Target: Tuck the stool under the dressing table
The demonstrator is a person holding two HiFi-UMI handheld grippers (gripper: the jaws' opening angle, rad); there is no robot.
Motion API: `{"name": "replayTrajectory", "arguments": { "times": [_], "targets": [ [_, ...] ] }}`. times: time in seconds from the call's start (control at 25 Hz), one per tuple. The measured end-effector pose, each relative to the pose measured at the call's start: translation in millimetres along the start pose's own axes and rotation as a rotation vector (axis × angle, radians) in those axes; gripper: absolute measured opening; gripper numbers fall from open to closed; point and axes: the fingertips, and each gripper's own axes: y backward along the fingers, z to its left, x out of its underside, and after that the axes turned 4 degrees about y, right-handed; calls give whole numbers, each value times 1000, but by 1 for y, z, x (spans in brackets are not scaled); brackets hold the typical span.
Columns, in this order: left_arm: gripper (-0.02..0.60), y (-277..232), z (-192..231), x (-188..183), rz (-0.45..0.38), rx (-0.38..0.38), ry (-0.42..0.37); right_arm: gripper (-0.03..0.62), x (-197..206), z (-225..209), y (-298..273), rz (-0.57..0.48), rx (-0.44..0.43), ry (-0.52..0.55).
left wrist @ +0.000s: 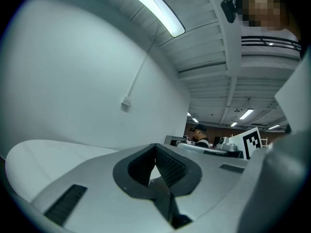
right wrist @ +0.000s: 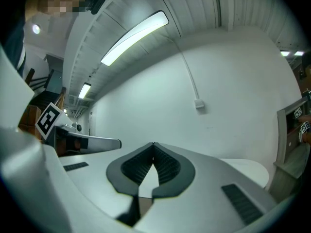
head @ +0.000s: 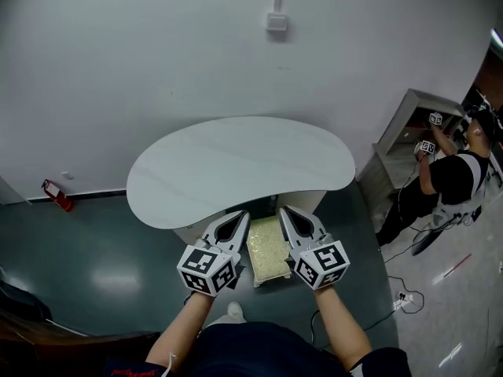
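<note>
Stool partly under the dressing table, a closed gripper on each side

The stool (head: 266, 251), a small seat with a pale cream, nubbly top, stood at the front edge of the dressing table (head: 236, 163). Its far end was hidden beneath the white kidney-shaped top and its near part stuck out toward the person. The left gripper (head: 238, 220) and right gripper (head: 289, 214) flanked it with tips aimed at the table, likely so both could push it in evenly. Each had its jaws closed tip to tip on nothing. Whether either touched the seat was hard to tell from above.
</note>
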Motion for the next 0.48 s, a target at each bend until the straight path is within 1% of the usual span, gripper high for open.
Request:
{"name": "replayTrajectory", "arguments": {
  "times": [0.2, 0.48],
  "targets": [
    [11, -12, 25, 0, 18, 16, 9, 11, 5, -4, -24, 14, 16, 4],
    [11, -24, 52, 11, 59, 31, -6, 12, 17, -9, -50, 45, 38, -3]
  ]
}}
